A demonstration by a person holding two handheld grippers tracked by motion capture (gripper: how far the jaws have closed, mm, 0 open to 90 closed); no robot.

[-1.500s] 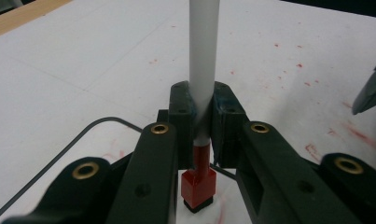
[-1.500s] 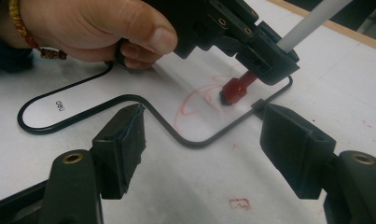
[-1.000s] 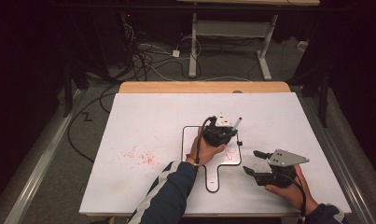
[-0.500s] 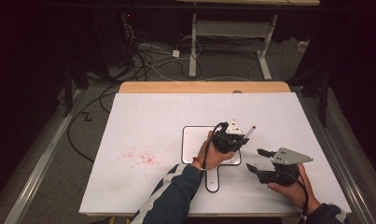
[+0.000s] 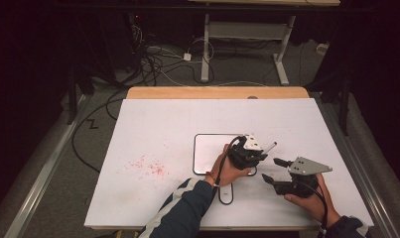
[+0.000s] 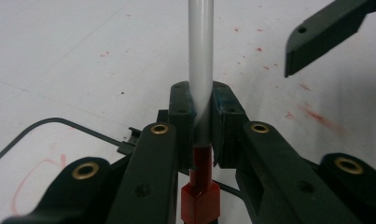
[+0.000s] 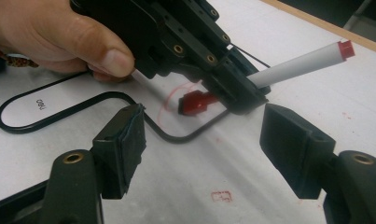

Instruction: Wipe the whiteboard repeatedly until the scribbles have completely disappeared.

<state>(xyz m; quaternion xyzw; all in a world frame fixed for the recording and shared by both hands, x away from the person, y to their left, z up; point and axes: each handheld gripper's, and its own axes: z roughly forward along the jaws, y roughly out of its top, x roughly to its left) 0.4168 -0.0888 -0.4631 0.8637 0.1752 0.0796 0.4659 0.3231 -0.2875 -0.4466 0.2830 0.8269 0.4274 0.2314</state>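
My left gripper (image 5: 247, 151) is shut on a marker (image 5: 269, 147) with a white barrel and a red cap, over the lower right corner of a small black-framed whiteboard (image 5: 207, 148). Seen from the left gripper view, the barrel (image 6: 200, 56) runs forward between the closed pads. In the right gripper view the red cap (image 7: 197, 102) hangs just above the board's rim (image 7: 59, 100), near a red scribble. My right gripper (image 5: 270, 169) stands open to the right of the board, jaws toward the marker, nothing between them (image 7: 202, 140).
Red specks (image 5: 148, 166) stain the white tabletop left of the board. The board's handle (image 5: 226, 194) reaches toward the near edge. A wooden strip (image 5: 217, 92) borders the far side. Cables lie on the floor beyond.
The left hand has carried the marker to the right across the whiteboard, closer to the right gripper. The right gripper has stayed in place, still open.
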